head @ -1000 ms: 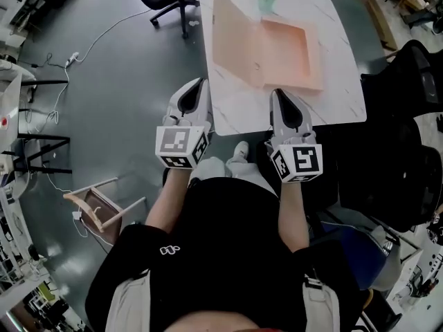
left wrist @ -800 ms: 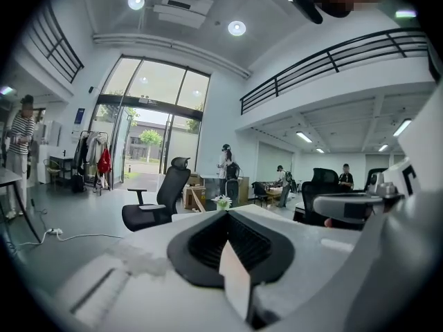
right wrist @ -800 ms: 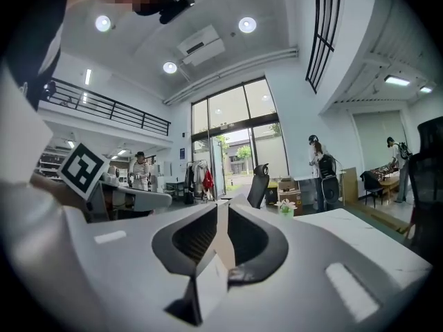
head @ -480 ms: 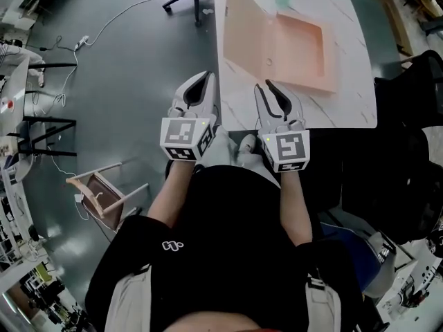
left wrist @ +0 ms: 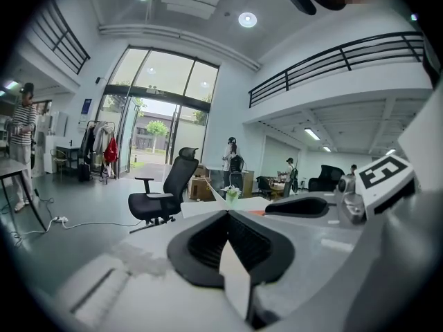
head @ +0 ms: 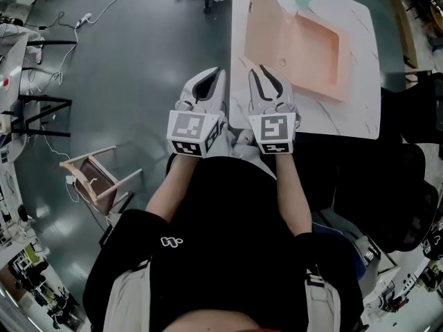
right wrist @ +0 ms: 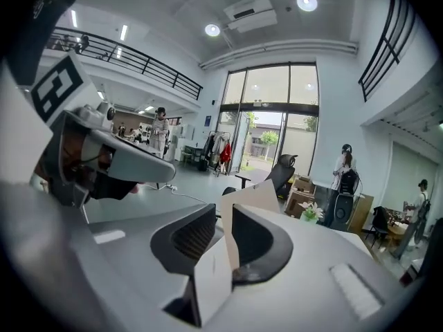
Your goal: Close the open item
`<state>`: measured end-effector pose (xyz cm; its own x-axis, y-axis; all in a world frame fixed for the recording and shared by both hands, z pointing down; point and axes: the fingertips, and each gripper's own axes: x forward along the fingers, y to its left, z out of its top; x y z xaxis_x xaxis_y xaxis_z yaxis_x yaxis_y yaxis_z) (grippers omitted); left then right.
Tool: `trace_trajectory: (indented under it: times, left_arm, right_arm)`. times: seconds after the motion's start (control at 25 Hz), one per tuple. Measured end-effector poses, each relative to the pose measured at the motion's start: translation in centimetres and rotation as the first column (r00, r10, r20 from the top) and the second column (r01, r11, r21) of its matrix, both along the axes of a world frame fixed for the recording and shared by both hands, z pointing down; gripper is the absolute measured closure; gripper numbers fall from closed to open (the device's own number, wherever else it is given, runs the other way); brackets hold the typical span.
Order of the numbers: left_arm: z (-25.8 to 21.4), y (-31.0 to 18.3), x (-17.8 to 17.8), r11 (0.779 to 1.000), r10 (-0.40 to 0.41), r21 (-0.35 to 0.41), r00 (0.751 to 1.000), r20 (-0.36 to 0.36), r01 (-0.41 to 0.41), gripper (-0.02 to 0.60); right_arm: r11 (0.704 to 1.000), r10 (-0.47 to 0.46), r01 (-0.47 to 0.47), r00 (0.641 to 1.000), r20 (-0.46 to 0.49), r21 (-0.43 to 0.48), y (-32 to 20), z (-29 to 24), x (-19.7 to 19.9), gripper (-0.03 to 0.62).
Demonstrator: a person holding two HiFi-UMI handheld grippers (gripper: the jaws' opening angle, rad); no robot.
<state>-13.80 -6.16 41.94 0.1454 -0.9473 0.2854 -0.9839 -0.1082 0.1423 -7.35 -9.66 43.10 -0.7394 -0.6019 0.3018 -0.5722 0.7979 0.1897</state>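
pale marbled worktop point(head: 360, 109) lies at 1 o'clock from us, and the open pink box point(head: 311, 54) sits on it beyond both tongs, lid raised on its 9 o'clock side. our left tongs point(head: 211, 75) are clenched on nothing over the grey floor point(head: 118, 81), while our right tongs point(head: 266, 71), at the worktop's near corner, are parted and closing, nothing between them.

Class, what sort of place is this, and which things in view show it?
Probably an open-plan office or lab hall: a swivel office chair, a railed mezzanine, and tall glass entrance doors.
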Motion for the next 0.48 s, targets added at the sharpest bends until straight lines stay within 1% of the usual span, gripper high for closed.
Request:
trace_trajectory:
  times: [0.12,0.28,0.36,0.48]
  left_arm:
    - [0.5,-0.4,-0.9,1.000,-0.004,-0.012,1.000,-0.008,0.004,0.581]
    - [0.9,-0.9,-2.0,1.000,-0.008,-0.025,1.000,-0.015,0.008,0.581]
    - [1.1,-1.2,-2.5,0.999,-0.008,-0.031,1.000,-0.018,0.008,0.581]
    - [1.4,-1.7,-3.0,0.999,-0.005,-0.036,1.000,-0.020,0.004,0.581]
  right_arm:
    - [1.000,0.011,-0.010,0.999,-0.053,0.018,-0.7,0.9,-1.3,0.527]
    - [0.999,0.005,-0.001,0.993,-0.120,0.033,-1.2,2.1,-2.8,0.528]
    - [0.998,0.012,-0.004,0.988,-0.151,0.055,-1.6,2.4,-3.4,0.530]
    - [0.997,0.041,-0.027,0.984,-0.172,0.078,-2.2,2.6,-3.8,0.530]
